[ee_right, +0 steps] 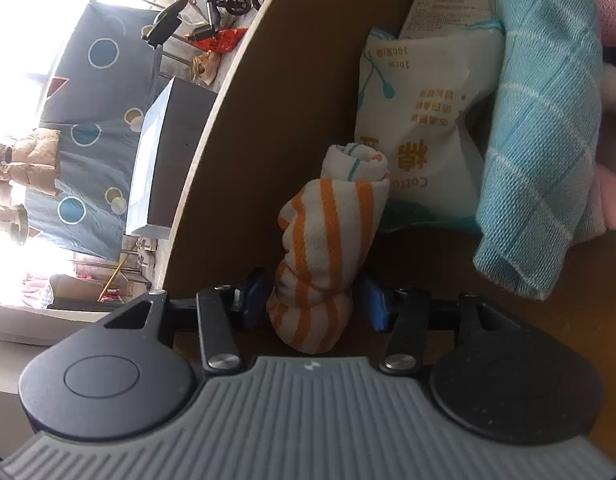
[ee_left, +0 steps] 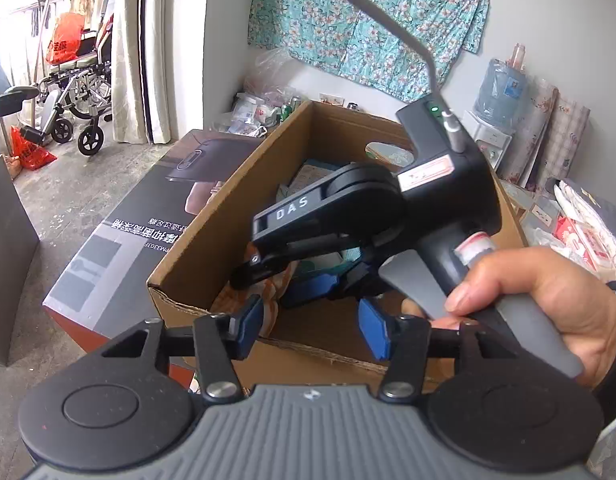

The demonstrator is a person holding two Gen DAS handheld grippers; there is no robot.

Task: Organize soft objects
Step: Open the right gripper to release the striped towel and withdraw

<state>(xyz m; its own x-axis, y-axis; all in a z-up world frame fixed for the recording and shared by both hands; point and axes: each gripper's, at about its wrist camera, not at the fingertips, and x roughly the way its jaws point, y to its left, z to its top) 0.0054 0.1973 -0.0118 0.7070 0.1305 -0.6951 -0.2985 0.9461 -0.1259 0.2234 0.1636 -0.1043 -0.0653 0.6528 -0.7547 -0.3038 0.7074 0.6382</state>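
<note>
Two wrist views over an open cardboard box (ee_left: 228, 216) that serves as the collecting bin for soft items.

Left wrist view: the left gripper (ee_left: 314, 326) hangs at the near rim of the box with its jaws part-way apart and nothing between the blue pads (ee_left: 250, 322). Just beyond it the right gripper (ee_left: 292, 280), held in the person's right hand (ee_left: 548, 304), reaches down into the box.

Right wrist view, from inside the box: a rolled orange-striped towel (ee_right: 328, 240) lies on the box floor beside the left wall, running away from the camera. Its near end sits between the right gripper's pads (ee_right: 254, 300). The left pad lies against or just beside the cloth and a sliver of gap shows at the right pad, so the jaws read as moderately open and not clamped; whether light contact persists cannot be told.

At the towel's far end lies a smaller white roll with coloured stripes (ee_right: 358, 162). Beside it, towards the middle of the box, a white bag of cotton swabs (ee_right: 424, 120) lies on the floor. A teal checked cloth (ee_right: 544, 140) is draped over the bag's right side, with something pink (ee_right: 612, 0) at the far right corner.

Progress, as a judgement: several soft items are already in the box, and the striped towel appears placed or at the point of release. What is left is to free the towel and withdraw. Whether further items wait outside the box cannot be told from these views.
</note>
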